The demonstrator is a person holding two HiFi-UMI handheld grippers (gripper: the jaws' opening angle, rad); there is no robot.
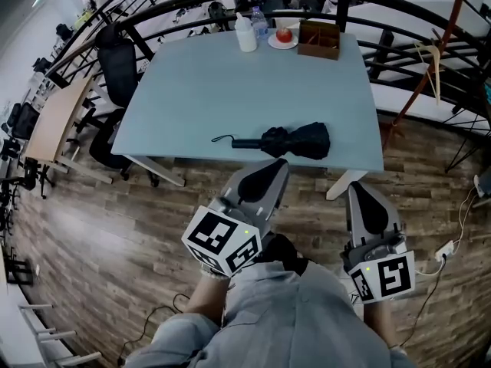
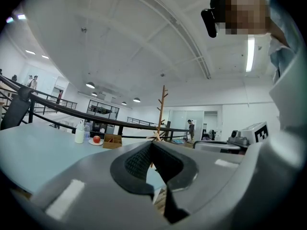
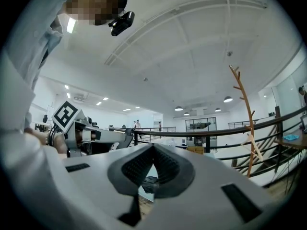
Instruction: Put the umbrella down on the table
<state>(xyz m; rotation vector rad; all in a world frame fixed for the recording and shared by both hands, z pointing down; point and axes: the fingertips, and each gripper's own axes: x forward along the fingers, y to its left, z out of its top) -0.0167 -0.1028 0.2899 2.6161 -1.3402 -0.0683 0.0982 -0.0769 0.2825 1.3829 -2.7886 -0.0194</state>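
- Only print I can make out: black-and-white square markers on the two tong cubes, nothing readable as words.
- One black folded umbrella (image 1: 285,140) lies flat on the table (image 1: 199,90) near its front edge, handle pointing left.
- Left tongs (image 1: 275,165) and right tongs (image 1: 359,187) sit just short of that edge, apart from the umbrella. Both pairs are closed with nothing in them.
- At the far edge: two bottles (image 1: 246,34), one apple (image 1: 284,34) on a plate, one wooden box (image 1: 319,39).
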